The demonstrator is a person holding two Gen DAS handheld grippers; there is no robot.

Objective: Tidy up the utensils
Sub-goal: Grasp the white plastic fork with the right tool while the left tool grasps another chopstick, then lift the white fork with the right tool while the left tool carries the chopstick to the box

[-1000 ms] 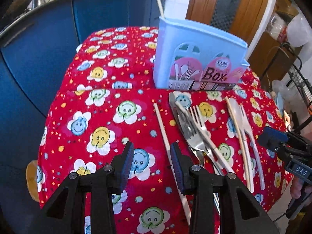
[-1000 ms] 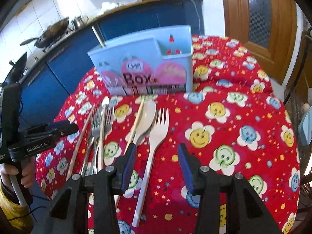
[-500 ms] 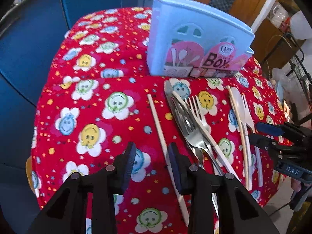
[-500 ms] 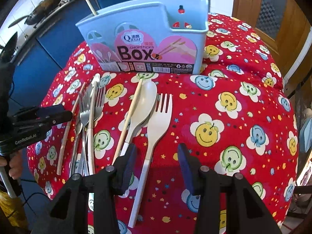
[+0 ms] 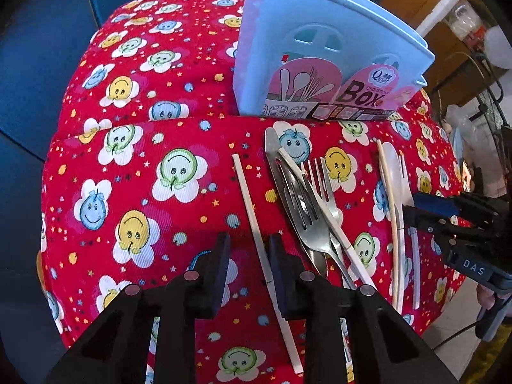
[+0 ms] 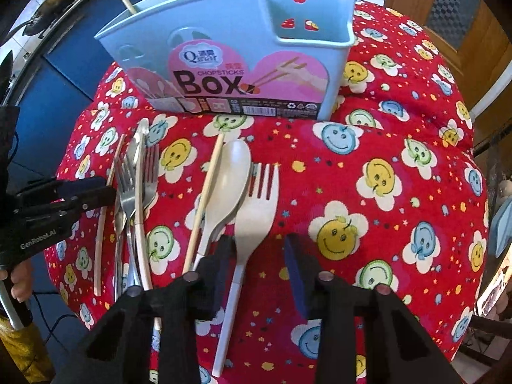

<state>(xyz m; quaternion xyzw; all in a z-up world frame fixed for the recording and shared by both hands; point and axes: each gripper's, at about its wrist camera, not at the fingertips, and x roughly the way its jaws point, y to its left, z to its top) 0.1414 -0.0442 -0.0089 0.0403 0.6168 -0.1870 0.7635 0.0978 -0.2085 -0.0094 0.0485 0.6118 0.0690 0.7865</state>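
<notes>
Black plastic left gripper (image 5: 248,257): jaws apart, a flat blue-padded finger on each side of the lone pale chopstick (image 5: 252,211), which runs between them; contact can't be judged.
Black plastic right gripper (image 6: 257,260): jaws apart, straddling the neck of the cream plastic fork (image 6: 256,204); nothing clamped, handle passes under the gap.
Cream fork: broad flat head, four tines, slim white handle, flat on the cloth.
Cream spoon (image 6: 228,179): smooth oval bowl, just left of the fork, edges touching or overlapping it.
Second chopstick (image 6: 204,198): thin wood-coloured stick along the spoon's left edge.
Metal pile (image 5: 300,204): shiny steel knife and forks overlapped, a white-handled piece lying diagonally across them; between lone chopstick and spoon.
Box (image 6: 243,60): pale blue plastic holder, upright behind the row of utensils, cut-out holes, pink "Chopsticks Box" label; one stick already stands in its far left corner.
Cloth (image 5: 134,166): red ribbed fabric, smiley-flower print, draped over a rounded table.
Behind: blue cabinet fronts (image 5: 38,48), wooden door (image 6: 464,16).
</notes>
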